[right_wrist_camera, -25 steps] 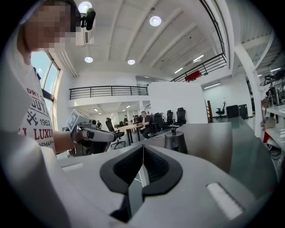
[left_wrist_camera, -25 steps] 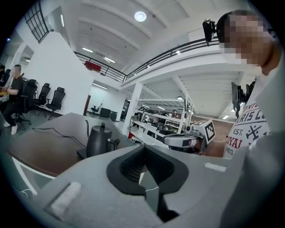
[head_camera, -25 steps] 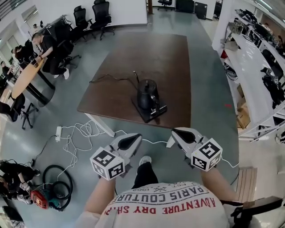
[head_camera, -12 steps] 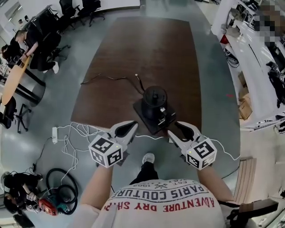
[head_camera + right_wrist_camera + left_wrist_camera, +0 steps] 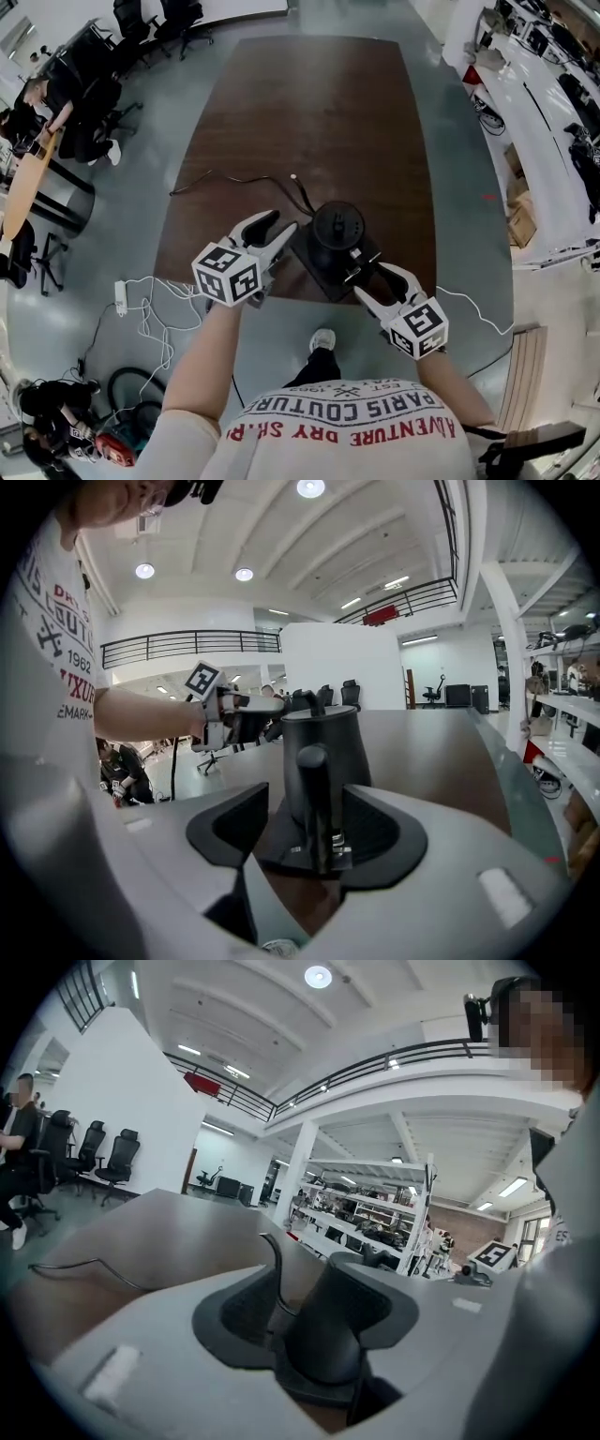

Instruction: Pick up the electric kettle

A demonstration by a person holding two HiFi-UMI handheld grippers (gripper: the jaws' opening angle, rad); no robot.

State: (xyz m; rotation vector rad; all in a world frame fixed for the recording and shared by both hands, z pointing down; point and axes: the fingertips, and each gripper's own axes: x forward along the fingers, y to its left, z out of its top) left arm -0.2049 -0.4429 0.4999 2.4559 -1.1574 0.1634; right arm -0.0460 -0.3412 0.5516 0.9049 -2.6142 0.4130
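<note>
Electric kettle [image 5: 337, 228]: is being left standing upright on the base, toward the near end of the table and between the two grippers.
Base [image 5: 323, 277]: a dark square plate, is being carried by the table just inside its near edge, one corner turned toward the person.
Table [image 5: 309, 103]: a long brown top, is being viewed from steeply above.
Left gripper [image 5: 275, 225]: is being held wide open, its jaws having just been opening. The kettle's dark body is being framed in the gap ahead, with neither pad pressed on it. The tips are being kept just beside the base's left corner.
Right gripper [image 5: 377, 279]: is being held released, its jaws having just been opening. It is being pointed at the kettle from the near right.
Handle [image 5: 314, 799]: is being lined up upright in the gap between the right jaws, untouched by either pad.
Spout [image 5: 275, 1258]: a thin curved neck, is being seen rising on the kettle's far side.
Cable [image 5: 234, 178]: is being left lying loose on the table, left of the kettle.
</note>
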